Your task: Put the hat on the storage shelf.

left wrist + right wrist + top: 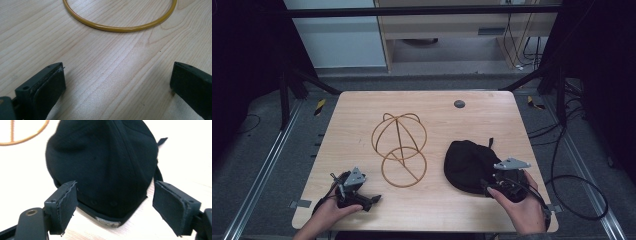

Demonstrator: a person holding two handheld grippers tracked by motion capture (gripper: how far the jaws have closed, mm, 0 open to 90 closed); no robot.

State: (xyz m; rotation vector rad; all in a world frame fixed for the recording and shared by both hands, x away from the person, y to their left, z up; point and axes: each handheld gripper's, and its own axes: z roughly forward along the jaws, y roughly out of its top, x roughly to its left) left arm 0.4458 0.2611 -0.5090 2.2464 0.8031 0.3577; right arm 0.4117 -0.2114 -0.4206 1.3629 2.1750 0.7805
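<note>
The black cap (468, 165) is lying on the right half of the wooden bench (362, 135), toward the near edge, with a short strap sticking out at its far side. In the right gripper view the cap (105, 162) is sitting straight ahead of the jaws, and a small grey tag is showing at its nearest edge.

The right gripper (507, 176) is resting at the cap's near right side, held by the person's right hand (519, 205). Its 2 jaws are spread wide, 1 on each side of the cap's near end, and they are grasping nothing; whether their pads are touching the fabric cannot be told.

A yellow wire frame (399, 149) is standing near the middle of the bench, just left of the cap: a round ring lying flat on the wood with a domed cage of curved wires rising behind it.

The left gripper (371, 199) is lying near the front left edge, held by the left hand (324, 215). In the left gripper view its jaws are released and wide apart over bare wood, with the ring's (120, 26) near arc lying ahead of them, well clear of both.

A small dark round disc (459, 104) is sitting near the far edge.
</note>
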